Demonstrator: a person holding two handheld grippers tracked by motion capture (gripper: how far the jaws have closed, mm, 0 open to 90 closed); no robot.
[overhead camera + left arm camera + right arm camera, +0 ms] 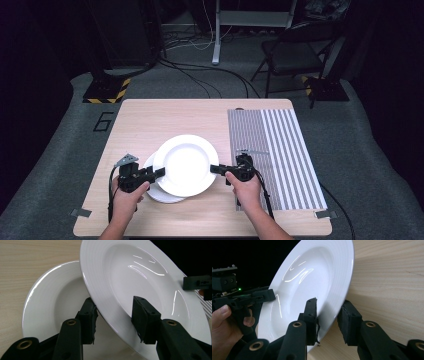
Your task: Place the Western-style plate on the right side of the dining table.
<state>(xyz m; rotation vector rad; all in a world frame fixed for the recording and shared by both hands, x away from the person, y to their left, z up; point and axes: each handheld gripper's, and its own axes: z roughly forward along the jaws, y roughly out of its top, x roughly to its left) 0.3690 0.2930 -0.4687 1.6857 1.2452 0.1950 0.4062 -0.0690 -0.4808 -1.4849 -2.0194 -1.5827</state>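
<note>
In the left gripper view the left gripper (113,320) has its two black jaws on either side of the near rim of the upper white plate (140,277): one jaw sits under the rim, the other lies on the inner face, and the plate is pinched between them at a partly open width. In the right gripper view the right gripper (329,320) straddles the opposite rim of the same plate (312,277), one jaw against the plate's hollow and one behind its edge; whether both pads press the rim I cannot tell for sure, though the rim lies between them.

That plate is tilted, raised off the bench and overlapping a second white plate (50,305), which lies flat on the wood in the left half of the left gripper view. In the high view the upper plate (185,164) is just below the middle of the frame, with the lower plate (162,195) peeking out at its lower left edge. The left gripper (159,172) meets the plate from the left and the right gripper (216,169) from the right, each held in a hand coming up from the bottom edge.

The bench (165,120) is pale wood. On its right part lies a grey and white striped mat (280,150), running from the top edge of the bench toward the lower right. A folding chair (295,50) stands on the floor in the upper right of the frame.
</note>
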